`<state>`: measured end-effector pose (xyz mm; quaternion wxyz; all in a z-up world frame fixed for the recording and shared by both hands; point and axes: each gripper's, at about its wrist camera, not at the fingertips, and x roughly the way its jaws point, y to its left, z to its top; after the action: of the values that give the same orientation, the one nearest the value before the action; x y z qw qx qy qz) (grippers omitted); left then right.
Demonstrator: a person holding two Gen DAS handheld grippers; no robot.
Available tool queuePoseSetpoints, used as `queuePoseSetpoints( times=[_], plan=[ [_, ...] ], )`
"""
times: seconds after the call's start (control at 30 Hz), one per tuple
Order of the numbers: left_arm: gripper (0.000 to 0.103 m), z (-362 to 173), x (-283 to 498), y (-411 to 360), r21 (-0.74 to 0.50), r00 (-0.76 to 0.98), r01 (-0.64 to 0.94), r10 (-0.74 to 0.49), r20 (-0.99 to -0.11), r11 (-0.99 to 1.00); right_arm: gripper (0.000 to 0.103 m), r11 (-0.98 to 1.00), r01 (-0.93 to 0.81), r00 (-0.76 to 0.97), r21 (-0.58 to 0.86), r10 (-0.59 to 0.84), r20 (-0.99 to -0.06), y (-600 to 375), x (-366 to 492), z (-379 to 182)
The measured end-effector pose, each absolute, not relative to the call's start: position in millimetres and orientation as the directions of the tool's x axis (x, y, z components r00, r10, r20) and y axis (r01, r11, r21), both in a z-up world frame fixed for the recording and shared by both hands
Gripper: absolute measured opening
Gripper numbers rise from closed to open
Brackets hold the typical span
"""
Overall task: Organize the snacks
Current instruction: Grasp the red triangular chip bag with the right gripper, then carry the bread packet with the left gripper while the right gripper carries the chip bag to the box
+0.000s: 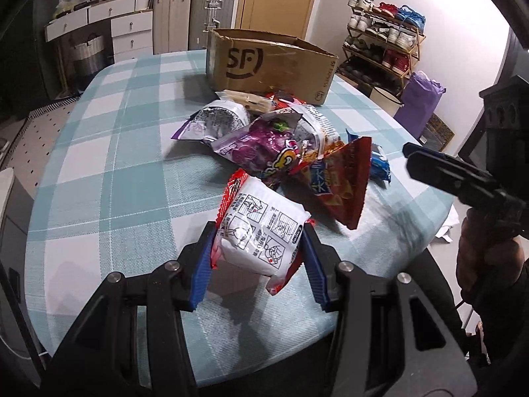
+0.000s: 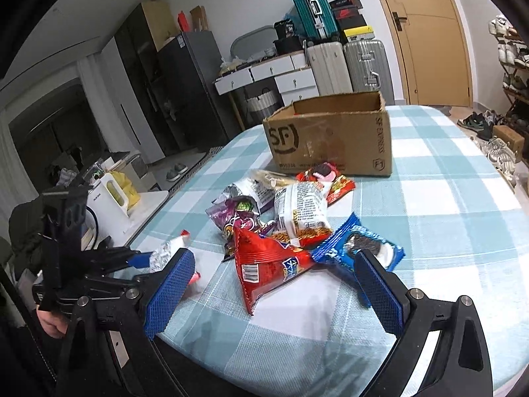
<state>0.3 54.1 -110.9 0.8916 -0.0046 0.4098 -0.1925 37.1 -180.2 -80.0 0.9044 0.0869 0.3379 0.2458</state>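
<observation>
My left gripper (image 1: 258, 231) is shut on a white and red noodle packet (image 1: 261, 228) and holds it just above the checked tablecloth (image 1: 115, 172). The packet also shows in the right wrist view (image 2: 168, 251). Beyond it lies a pile of snacks: a red triangular chip bag (image 1: 340, 182), a purple candy bag (image 1: 261, 145) and a blue cookie pack (image 1: 380, 162). An open SF cardboard box (image 1: 267, 63) stands behind the pile. My right gripper (image 2: 274, 284) is open and empty, over the red chip bag (image 2: 267, 264) and the blue cookie pack (image 2: 357, 248).
The table's near edge runs just below both grippers. A shoe rack (image 1: 383, 36) stands to the right, with suitcases (image 2: 347, 63) and white drawers (image 2: 264, 72) behind the table. A white kettle (image 2: 109, 198) sits on a side surface at the left.
</observation>
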Motion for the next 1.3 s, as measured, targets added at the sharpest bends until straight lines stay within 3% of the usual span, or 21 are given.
queuePoseSetpoints(
  times=[0.63, 0.93, 1.07, 1.3],
  plan=[
    [0.047, -114.1, 1.0, 66.1, -0.189, 0.594, 0.311, -0.346, -0.726, 0.932, 0.097, 0.865, -0.368, 0.577, 0.341, 0.5, -0.645, -145.5, 73.2, -119.1],
    [0.047, -113.3, 2.2, 69.5, -0.2, 0.596, 0.304, -0.35, -0.722, 0.931, 0.079, 0.876, -0.346, 0.546, 0.336, 0.48, -0.687, -129.5, 92.0, -132.3],
    [0.047, -113.0, 2.4, 71.5, -0.208, 0.596, 0.299, -0.353, -0.722, 0.931, 0.046, 0.866, -0.36, 0.53, 0.346, 0.495, -0.688, -129.3, 93.9, -140.1],
    [0.047, -109.9, 1.2, 70.4, -0.218, 0.596, 0.301, -0.361, -0.717, 0.928, 0.039, 0.847, -0.358, 0.531, 0.393, 0.53, -0.661, -141.7, 91.4, -139.1]
  ],
)
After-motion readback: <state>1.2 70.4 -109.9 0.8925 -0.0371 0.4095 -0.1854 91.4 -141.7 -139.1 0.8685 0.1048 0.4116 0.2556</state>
